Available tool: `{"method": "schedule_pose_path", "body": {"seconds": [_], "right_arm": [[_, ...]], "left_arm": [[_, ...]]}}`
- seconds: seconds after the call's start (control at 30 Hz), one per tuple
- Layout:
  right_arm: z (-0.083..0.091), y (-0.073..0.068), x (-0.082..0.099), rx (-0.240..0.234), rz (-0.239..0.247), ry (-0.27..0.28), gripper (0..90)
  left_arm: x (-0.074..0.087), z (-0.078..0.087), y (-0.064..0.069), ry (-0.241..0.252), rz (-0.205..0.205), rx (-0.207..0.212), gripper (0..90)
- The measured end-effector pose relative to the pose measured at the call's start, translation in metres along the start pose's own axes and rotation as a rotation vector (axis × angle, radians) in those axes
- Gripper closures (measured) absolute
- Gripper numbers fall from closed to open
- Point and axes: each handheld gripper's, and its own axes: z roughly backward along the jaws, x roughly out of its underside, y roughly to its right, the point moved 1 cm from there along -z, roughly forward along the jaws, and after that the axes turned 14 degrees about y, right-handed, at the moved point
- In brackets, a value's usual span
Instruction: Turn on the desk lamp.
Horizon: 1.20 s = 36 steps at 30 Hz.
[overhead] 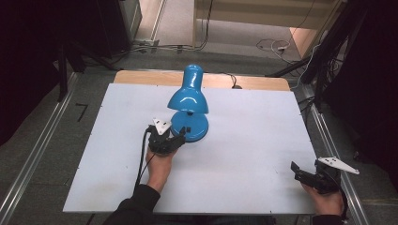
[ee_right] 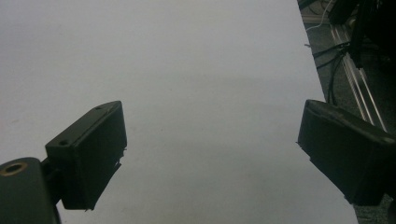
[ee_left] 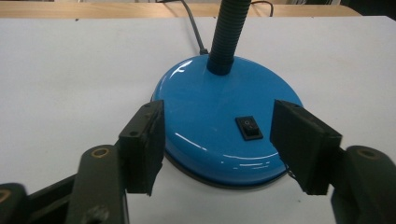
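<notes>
Both grippers are matt black all over. The left gripper (overhead: 165,139) carries a pale grey three-cornered plate on top, dotted with small dark holes, and a black cable trails off it towards 6 o'clock along the forearm. A dark sleeve covers that arm down to the wrist. In the left gripper view its fingers (ee_left: 142,145) are flat, boxy black blocks with small screw holes, mounted on arms showing brass-coloured rivets. The right gripper (overhead: 300,172), at 4 o'clock, wears the same grey plate. Its blocky pads (ee_right: 91,154) look scuffed along the edges, one brass rivet beside them.
</notes>
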Motion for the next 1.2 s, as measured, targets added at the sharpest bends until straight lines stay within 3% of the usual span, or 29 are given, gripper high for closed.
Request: {"method": "schedule_pose_path", "body": {"seconds": [0.13, 0.23, 0.53, 0.7, 1.2], "right_arm": [[0.0, 0.0, 0.0, 0.001, -0.004, -0.002, 6.6], [0.0, 0.0, 0.0, 0.001, -0.006, -0.002, 6.6], [0.0, 0.001, 0.0, -0.004, -0.006, -0.001, 6.6], [0.0, 0.0, 0.0, -0.005, -0.01, -0.005, 6.6], [0.0, 0.001, 0.0, -0.005, -0.011, -0.005, 6.6]], "left_arm": [[0.001, -0.006, 0.005, -0.002, -0.007, 0.043, 54.8], [0.003, -0.01, 0.01, -0.01, -0.016, 0.062, 60.8], [0.005, -0.024, 0.015, -0.031, -0.025, 0.07, 76.0], [0.007, -0.029, 0.015, -0.046, -0.032, 0.075, 89.7], [0.013, -0.038, 0.017, -0.059, -0.03, 0.072, 90.0]]}}
